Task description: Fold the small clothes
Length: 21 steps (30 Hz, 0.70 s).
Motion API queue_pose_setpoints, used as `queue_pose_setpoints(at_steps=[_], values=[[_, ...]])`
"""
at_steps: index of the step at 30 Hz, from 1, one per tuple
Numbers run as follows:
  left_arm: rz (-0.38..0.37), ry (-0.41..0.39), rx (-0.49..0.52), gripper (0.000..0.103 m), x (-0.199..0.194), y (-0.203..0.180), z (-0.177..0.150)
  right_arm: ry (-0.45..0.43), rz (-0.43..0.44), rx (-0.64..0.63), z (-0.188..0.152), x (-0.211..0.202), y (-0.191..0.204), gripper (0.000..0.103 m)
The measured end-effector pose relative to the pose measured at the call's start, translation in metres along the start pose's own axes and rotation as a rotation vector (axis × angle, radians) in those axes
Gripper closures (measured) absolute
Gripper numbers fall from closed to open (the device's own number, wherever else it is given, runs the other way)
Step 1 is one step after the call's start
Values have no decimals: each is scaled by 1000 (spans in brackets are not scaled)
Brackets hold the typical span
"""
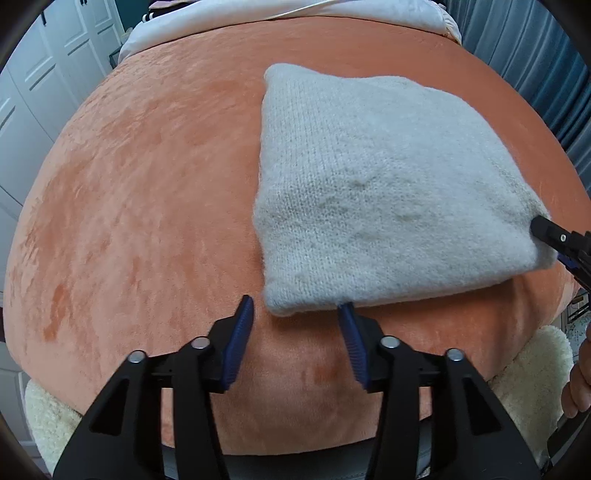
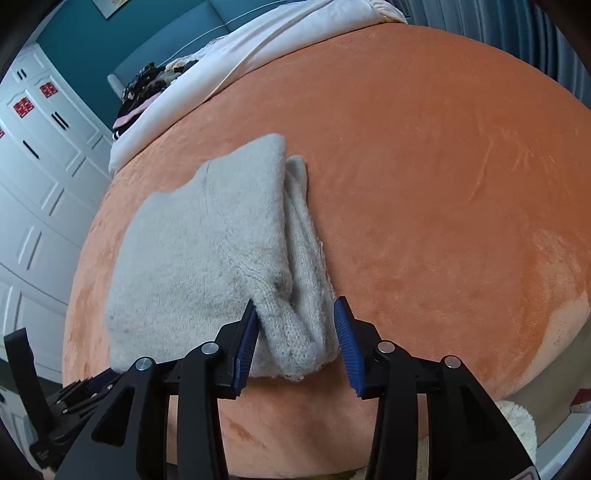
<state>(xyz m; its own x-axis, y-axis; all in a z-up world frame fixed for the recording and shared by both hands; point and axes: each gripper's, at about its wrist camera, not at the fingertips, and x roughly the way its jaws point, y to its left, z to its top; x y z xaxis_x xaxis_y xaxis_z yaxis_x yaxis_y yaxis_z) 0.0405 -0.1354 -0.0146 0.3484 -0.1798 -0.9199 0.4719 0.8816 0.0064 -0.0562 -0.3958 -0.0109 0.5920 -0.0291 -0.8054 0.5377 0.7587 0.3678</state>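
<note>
place: home bedroom
bed: orange plush blanket (image 2: 424, 166) covering it, white sheet (image 2: 258, 48) showing at the far edge
storage: white panelled wardrobe doors (image 2: 40, 155) standing left, red paper cutouts (image 2: 21, 108) sticking on them
wall: teal (image 2: 77, 33)
window side: blue-grey curtains (image 1: 517, 44) hanging right
clutter: dark clothes pile (image 2: 147, 88) lying at the far end

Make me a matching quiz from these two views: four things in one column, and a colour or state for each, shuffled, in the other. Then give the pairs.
Things:
1. sweater
2. blanket
3. left claw
4. right claw

States:
A. orange, spread under everything
B. open, around the folded edge's thick layers
C. pale grey knit, folded flat
D. open, at the near corner

Pairs: 1-C, 2-A, 3-D, 4-B
</note>
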Motion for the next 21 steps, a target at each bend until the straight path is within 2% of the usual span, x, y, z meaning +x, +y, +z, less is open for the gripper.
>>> queue_pose_setpoints(at_steps=[3, 6, 7, 9, 10, 12, 13, 14, 16, 19, 20, 21], values=[[-37, -52, 0, 48, -24, -1, 5, -45, 7, -31, 25, -2, 17, 62], [-74, -155, -14, 35, -53, -2, 19, -117, 50, -54, 52, -12, 33, 64], [-83, -184, -23, 33, -59, -2, 27, -137, 63, -59, 61, -13, 37, 66], [-91, -207, -39, 32, -58, -2, 44, -137, 75, -68, 76, -5, 46, 81], [-82, -201, -46, 31, -49, -2, 54, -123, 76, -69, 80, 4, 48, 83], [-59, -151, -49, 31, -19, -7, 67, -34, 48, -72, 82, 41, 46, 83], [-45, -107, -44, 31, 0, -9, 71, 56, -14, -91, 78, 70, 42, 84], [-33, -58, -41, 29, 21, -12, 72, 137, -53, -109, 73, 97, 37, 90], [-17, -39, -50, 23, 36, -13, 71, 82, -46, -127, 74, 84, 41, 90], [-31, -49, -59, 22, 31, -11, 72, -12, 9, -112, 76, 47, 47, 87], [-30, -43, -60, 20, 33, -11, 72, -12, 18, -102, 74, 48, 45, 82], [-32, -38, -67, 18, 34, -10, 71, 58, -13, -105, 71, 67, 41, 83]])
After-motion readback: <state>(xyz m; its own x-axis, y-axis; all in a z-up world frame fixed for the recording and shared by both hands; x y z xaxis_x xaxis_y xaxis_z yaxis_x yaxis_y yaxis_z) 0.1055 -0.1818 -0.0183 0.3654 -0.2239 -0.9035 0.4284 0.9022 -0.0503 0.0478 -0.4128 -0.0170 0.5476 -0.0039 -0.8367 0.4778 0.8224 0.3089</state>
